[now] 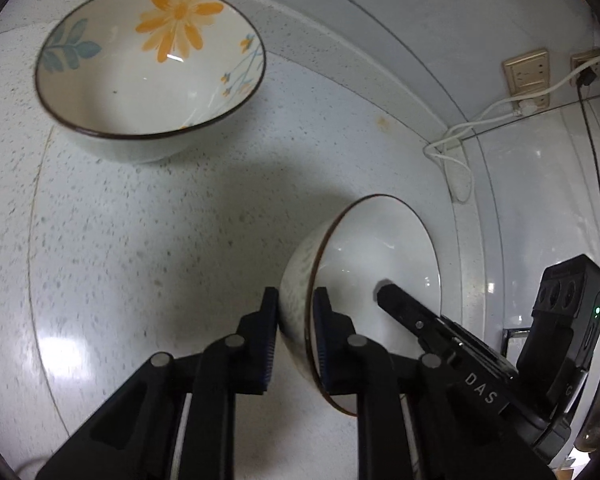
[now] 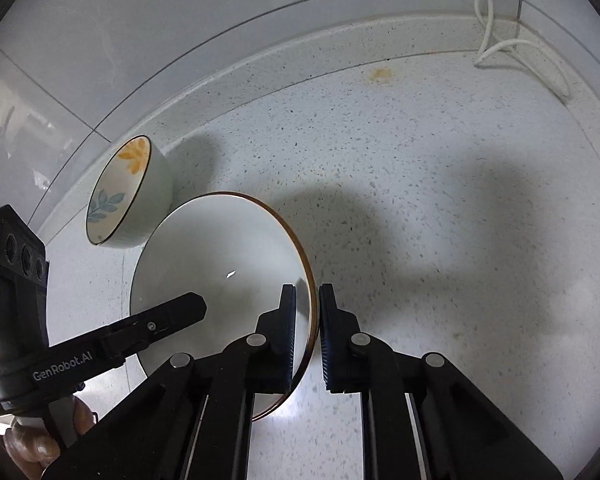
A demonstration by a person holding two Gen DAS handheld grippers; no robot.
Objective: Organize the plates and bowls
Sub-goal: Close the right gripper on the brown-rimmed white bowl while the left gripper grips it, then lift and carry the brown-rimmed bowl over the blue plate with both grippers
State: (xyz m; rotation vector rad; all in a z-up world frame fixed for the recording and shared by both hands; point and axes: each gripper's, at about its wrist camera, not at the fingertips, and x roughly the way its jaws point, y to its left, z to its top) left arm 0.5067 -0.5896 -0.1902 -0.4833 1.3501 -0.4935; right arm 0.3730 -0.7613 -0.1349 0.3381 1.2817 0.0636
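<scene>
1. Speckled white stone counter [image 1: 140,240], raised lip along its back edge, small orange stain [image 2: 381,75] near that edge.
2. Glossy pale wall tiles [image 1: 380,20] behind.
3. Wall sockets [image 1: 528,74], white cable [image 1: 452,160] trailing down to the counter's back edge.

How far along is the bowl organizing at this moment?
Nothing looks stacked yet. In hand: the left gripper and right gripper are both shut on the rim of the plain bowl, from opposite sides. Left: the flowered bowl sits apart on the counter, not yet nested; no plates are in view.
</scene>
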